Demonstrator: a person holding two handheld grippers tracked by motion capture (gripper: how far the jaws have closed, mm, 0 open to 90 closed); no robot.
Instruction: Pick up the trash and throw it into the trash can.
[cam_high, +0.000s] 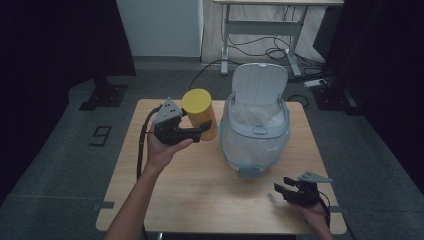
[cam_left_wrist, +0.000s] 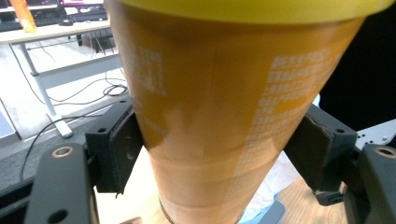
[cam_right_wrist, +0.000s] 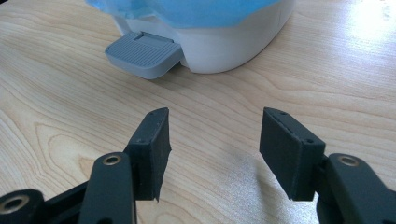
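A tall yellow canister (cam_high: 201, 114), round with a smooth yellow cap and fine pale print down its orange-yellow side, is clamped between the black jaws of the left gripper (cam_high: 200, 133), which press on its two sides; it stands tilted above the far left part of the pale wood-grain surface (cam_high: 200, 195), just beside the bin. The left hand (cam_high: 162, 150) grips the tool from below, its cable trailing down the forearm. The pedal bin (cam_high: 255, 135) is white plastic with rounded walls, lined with a thin crinkled translucent bag, its lid (cam_high: 261, 83) hinged upright at the back and a ribbed grey pedal (cam_right_wrist: 142, 52) jutting from its base. The right gripper (cam_right_wrist: 215, 140) hovers low over the near right of the surface, jaws spread wide and holding nothing, pointing toward the pedal.
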